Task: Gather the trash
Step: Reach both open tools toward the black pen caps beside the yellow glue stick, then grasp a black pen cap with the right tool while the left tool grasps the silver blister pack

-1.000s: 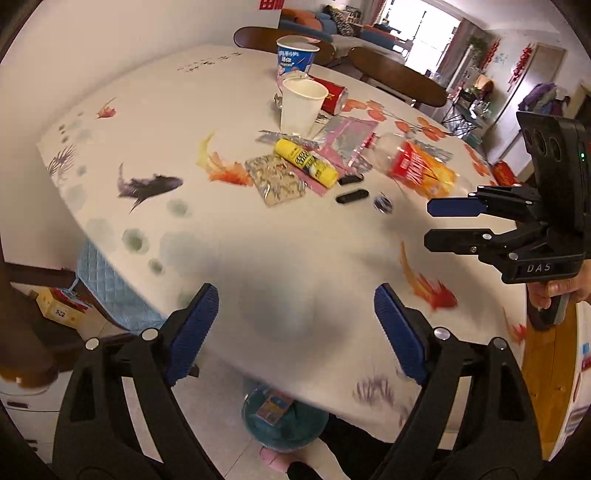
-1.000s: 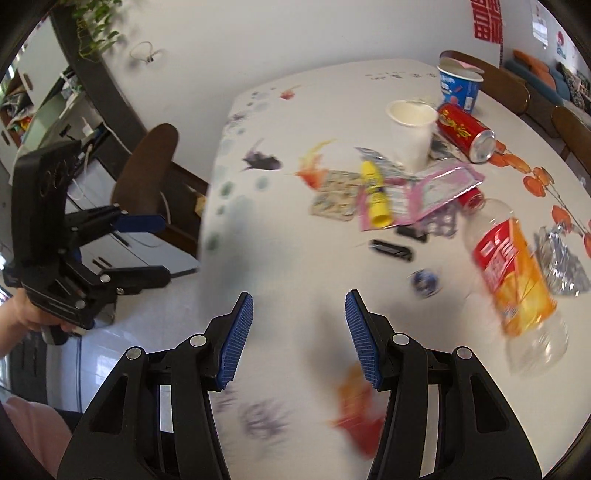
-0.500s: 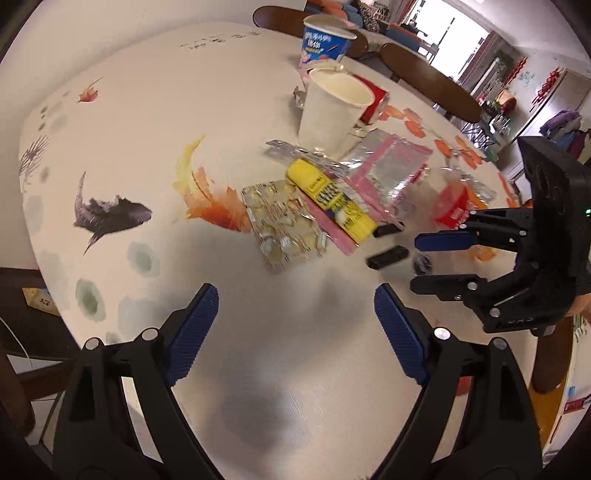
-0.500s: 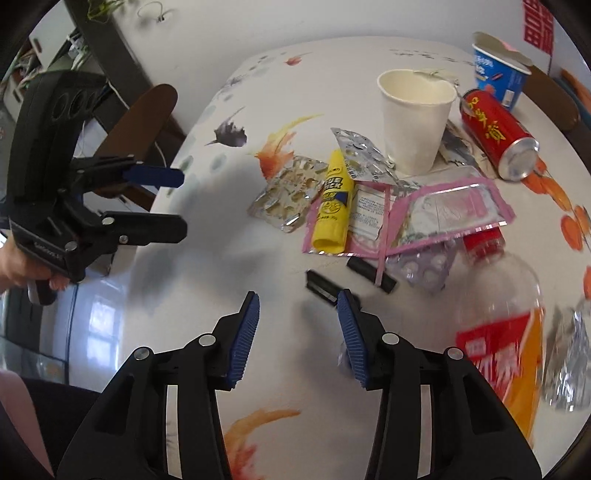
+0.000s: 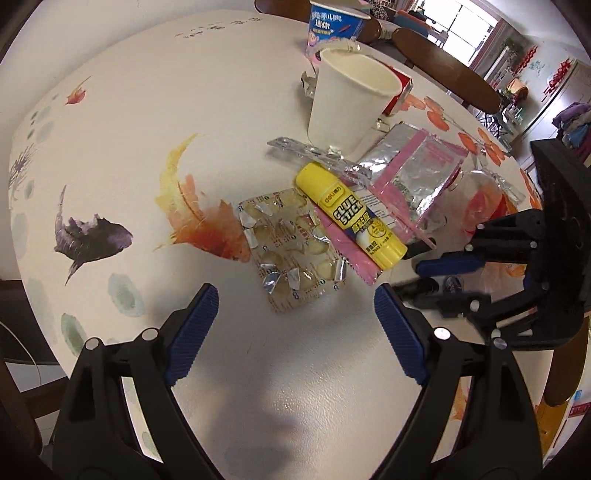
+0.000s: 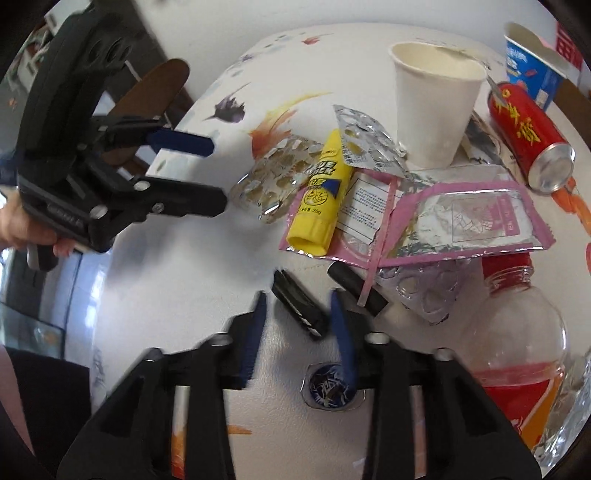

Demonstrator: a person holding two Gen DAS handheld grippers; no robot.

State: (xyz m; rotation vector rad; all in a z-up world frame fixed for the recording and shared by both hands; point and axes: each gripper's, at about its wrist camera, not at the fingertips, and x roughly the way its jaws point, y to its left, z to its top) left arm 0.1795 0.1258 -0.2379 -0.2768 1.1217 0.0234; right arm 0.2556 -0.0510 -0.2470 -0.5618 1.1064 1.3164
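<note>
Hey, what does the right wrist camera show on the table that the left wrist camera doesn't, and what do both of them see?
Only the right wrist view shows the whole red can, the round foil seal and the blister pack under the pink packet.

Only the left wrist view shows the black fish print.

Both share the white paper cup, yellow glue stick, pink foil packet, the emptied pill sheet, the blue tub and the plastic bottle, which is blurred in the left view.
</note>
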